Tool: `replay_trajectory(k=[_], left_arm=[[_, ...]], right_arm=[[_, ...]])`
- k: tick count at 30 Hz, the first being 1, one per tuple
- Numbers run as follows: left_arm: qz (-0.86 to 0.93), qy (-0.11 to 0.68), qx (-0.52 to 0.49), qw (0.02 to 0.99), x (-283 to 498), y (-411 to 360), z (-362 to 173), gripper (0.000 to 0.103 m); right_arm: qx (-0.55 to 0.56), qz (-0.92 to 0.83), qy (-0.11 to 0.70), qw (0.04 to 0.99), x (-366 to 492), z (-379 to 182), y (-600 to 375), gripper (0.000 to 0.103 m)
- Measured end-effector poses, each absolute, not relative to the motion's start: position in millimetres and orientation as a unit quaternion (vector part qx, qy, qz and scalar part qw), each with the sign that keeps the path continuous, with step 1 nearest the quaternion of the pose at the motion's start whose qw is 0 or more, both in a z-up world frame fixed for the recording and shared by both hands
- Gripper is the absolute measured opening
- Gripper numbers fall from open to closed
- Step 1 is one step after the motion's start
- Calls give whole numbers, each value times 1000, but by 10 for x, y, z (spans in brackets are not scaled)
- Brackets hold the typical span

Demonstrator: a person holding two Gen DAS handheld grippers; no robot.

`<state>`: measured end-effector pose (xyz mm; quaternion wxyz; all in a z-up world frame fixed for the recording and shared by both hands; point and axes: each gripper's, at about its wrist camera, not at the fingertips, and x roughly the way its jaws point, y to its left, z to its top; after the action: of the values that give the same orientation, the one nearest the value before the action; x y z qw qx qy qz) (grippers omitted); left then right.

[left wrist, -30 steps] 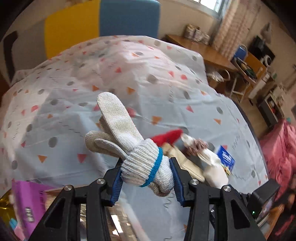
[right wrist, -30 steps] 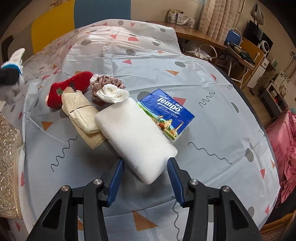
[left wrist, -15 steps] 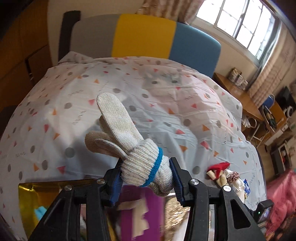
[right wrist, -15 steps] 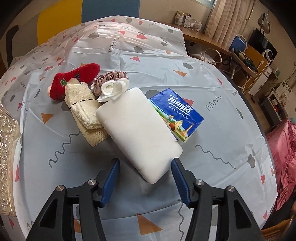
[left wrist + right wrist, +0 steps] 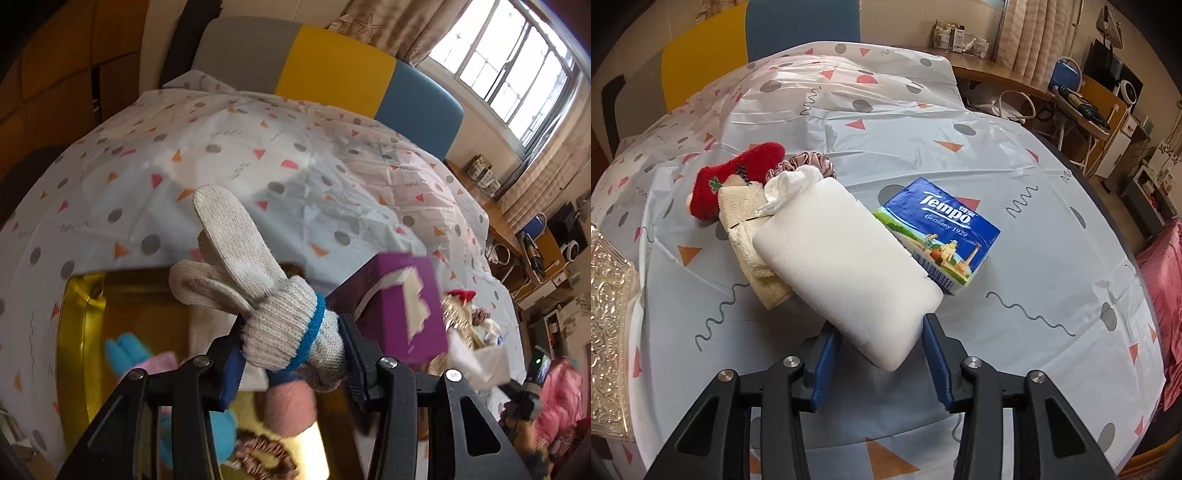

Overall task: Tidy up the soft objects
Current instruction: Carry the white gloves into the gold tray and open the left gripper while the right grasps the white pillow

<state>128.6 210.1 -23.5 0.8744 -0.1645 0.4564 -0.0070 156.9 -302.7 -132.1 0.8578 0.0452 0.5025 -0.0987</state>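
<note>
My left gripper (image 5: pixel 291 350) is shut on a beige knit glove (image 5: pixel 255 280) with a blue cuff band and holds it above a gold tray (image 5: pixel 79 317). The tray holds a purple tissue box (image 5: pixel 399 306), a blue plush (image 5: pixel 127 350), a pink soft item (image 5: pixel 291 410) and a scrunchie (image 5: pixel 266 458). My right gripper (image 5: pixel 879 354) has its jaws on either side of the near end of a white tissue pack (image 5: pixel 846 266), which looks lifted at that end. Beside it lie a blue Tempo pack (image 5: pixel 942 232), a red sock (image 5: pixel 735 177), a beige cloth (image 5: pixel 750 236) and a pink scrunchie (image 5: pixel 809 162).
The table wears a pale cloth (image 5: pixel 1015 295) with triangles and dots. The tray's embossed gold rim (image 5: pixel 609 295) shows at the left of the right wrist view. A colour-block chair (image 5: pixel 332 70) stands behind the table. A desk (image 5: pixel 1015 77) with clutter stands at the right.
My left gripper has swung left with the glove, from over the table to above the gold tray. My right gripper has moved forward and closed onto the white tissue pack's near end.
</note>
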Motion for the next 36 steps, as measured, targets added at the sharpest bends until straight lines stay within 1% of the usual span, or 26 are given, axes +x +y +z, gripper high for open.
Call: replay_trajectory(k=[2, 8, 15, 22, 27, 30, 32, 33, 34, 36], left_arm=[[-3, 461, -173, 870, 1149, 2180, -336, 48], [17, 474, -190, 860, 841, 2367, -599, 48], [66, 471, -217, 852, 591, 2646, -772, 48], [85, 469, -220, 851, 353, 2752, -914, 48], [69, 477, -208, 851, 293, 2696, -1024, 50], [61, 474, -211, 853, 338, 2672, -998, 57], [58, 470, -222, 853, 376, 2678, -979, 70], [60, 465, -224, 854, 384, 2675, -957, 73], [66, 462, -221, 856, 387, 2668, -931, 79], [79, 454, -194, 866, 365, 2620, -874, 79]], right_arm=[[53, -82, 504, 858, 1551, -1300, -2983, 40], [96, -32, 529, 843, 1456, -1287, -2891, 40], [159, -42, 516, 841, 1411, -1239, -3079, 40], [162, -53, 497, 851, 1397, -1161, -3113, 40], [158, -53, 497, 852, 1390, -1157, -3103, 40], [152, -56, 500, 851, 1386, -1170, -3090, 40], [150, -57, 499, 852, 1383, -1167, -3090, 40], [150, -58, 498, 852, 1378, -1165, -3095, 40], [151, -60, 497, 853, 1377, -1159, -3102, 40], [155, -64, 492, 855, 1367, -1142, -3129, 40]])
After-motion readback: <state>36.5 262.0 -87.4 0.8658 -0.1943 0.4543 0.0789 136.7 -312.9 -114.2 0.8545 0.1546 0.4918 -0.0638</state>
